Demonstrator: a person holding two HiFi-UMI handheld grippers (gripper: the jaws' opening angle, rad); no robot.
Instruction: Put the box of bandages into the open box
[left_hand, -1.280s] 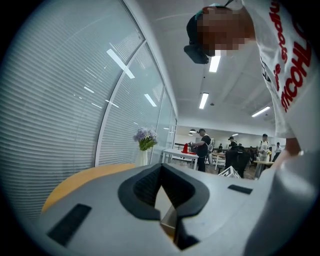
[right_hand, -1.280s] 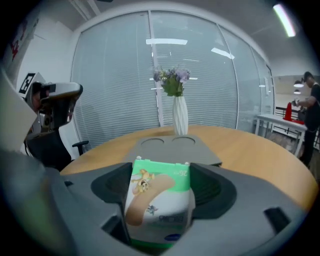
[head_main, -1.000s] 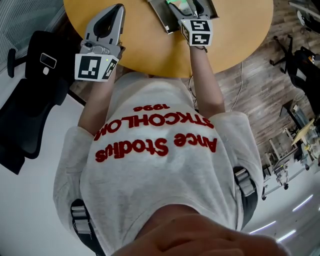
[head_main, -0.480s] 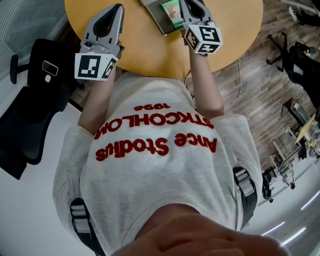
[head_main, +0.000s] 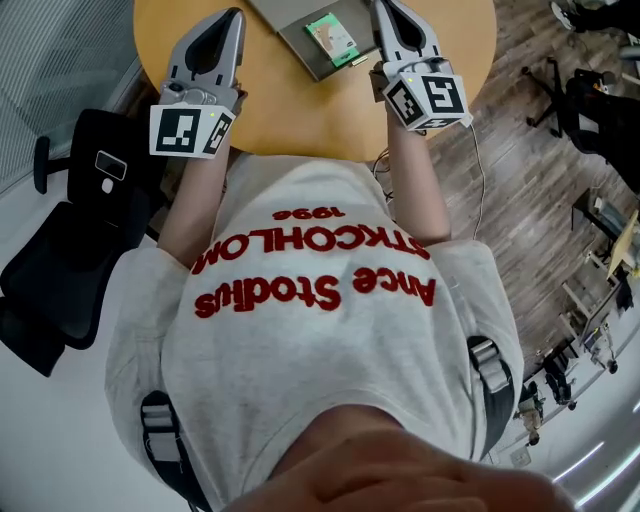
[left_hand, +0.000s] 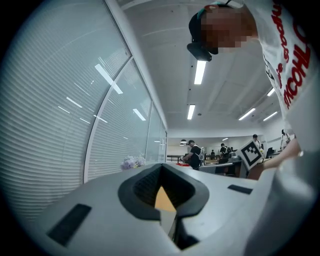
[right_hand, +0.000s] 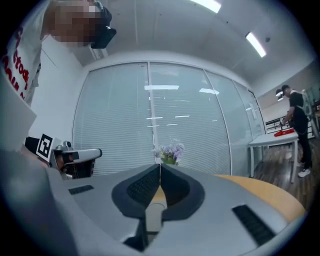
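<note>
Both grippers are empty. The right gripper (head_main: 392, 14) has its jaws closing into full contact with nothing between them. The left gripper (head_main: 232, 22) is pressed shut, also bare.

The box of bandages (head_main: 331, 38) lies flat inside the open box (head_main: 285, 25) on the counter (head_main: 290, 110). It sits just left of the right gripper's tip and well apart from the left gripper. The right hand is the nearer.

The box of bandages is small, green and white, with its long axis diagonal to the counter edge. In my judgement, placement is complete.
</note>
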